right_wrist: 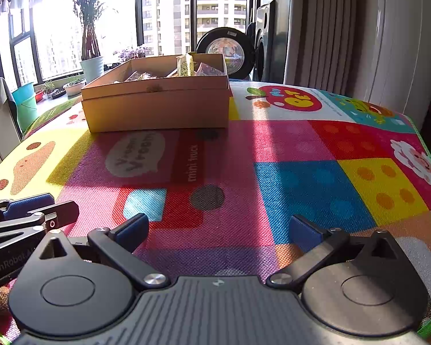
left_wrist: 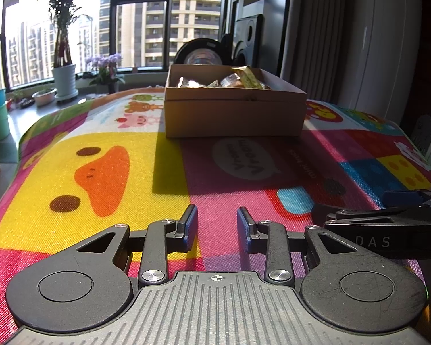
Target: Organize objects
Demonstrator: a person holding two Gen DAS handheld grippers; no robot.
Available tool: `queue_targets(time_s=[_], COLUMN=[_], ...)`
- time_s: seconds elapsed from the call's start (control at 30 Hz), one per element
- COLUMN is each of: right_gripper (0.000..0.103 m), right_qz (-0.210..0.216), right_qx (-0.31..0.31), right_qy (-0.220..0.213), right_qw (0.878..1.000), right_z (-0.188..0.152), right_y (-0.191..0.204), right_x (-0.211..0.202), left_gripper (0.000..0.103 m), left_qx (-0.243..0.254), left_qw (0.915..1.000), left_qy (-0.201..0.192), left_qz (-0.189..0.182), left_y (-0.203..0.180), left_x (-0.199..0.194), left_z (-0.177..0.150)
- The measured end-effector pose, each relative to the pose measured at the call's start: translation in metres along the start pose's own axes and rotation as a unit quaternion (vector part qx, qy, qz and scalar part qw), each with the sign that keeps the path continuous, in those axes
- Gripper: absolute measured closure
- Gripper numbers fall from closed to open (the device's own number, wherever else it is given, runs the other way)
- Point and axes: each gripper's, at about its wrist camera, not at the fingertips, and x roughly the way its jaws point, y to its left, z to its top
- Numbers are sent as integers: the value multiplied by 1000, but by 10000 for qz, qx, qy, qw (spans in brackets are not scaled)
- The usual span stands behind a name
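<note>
Hovering low over the cartoon-print mat (left_wrist: pixel 106 172), both claws empty.
Left wrist view: the left claw (left_wrist: pixel 217 227) has its fingers slightly apart, pinching nothing; the cardboard box (left_wrist: pixel 232 112) of wrapped snacks (left_wrist: pixel 245 79) sits ahead on the desk, well apart. Right wrist view: the right claw (right_wrist: pixel 219 233) is spread wide, with the box farther off to the left and the left claw at the left edge.

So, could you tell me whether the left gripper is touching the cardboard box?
Apart. The left wrist view shows the left gripper open and empty, with a wide stretch of bare play mat between its fingertips and the cardboard box.
</note>
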Motion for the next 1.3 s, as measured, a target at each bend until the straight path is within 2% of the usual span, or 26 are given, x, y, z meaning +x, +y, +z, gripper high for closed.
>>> queue_targets(time_s=[0.2,0.4,0.73,1.3], right_gripper=[0,0,0,0], right_qz=[-15,-16,-3,-1], right_qx=[-23,-23,-29,-27], right_qy=[3,1,1,-1], right_qw=[10000,10000,10000,10000], right_z=[1,0,2,1], right_y=[0,-2,-7,-6], right_x=[0,0,2,2], left_gripper=[69,69,68,68], left_qx=[-38,-358,-51,24], left_qw=[10000,9991,10000,10000], left_qy=[-6,-37,-9,-14], left_qz=[-32,-240,-6,59], left_y=[2,10,-3,-5], left_x=[-1,-2,-2,-3], left_z=[-1,-1,0,-1])
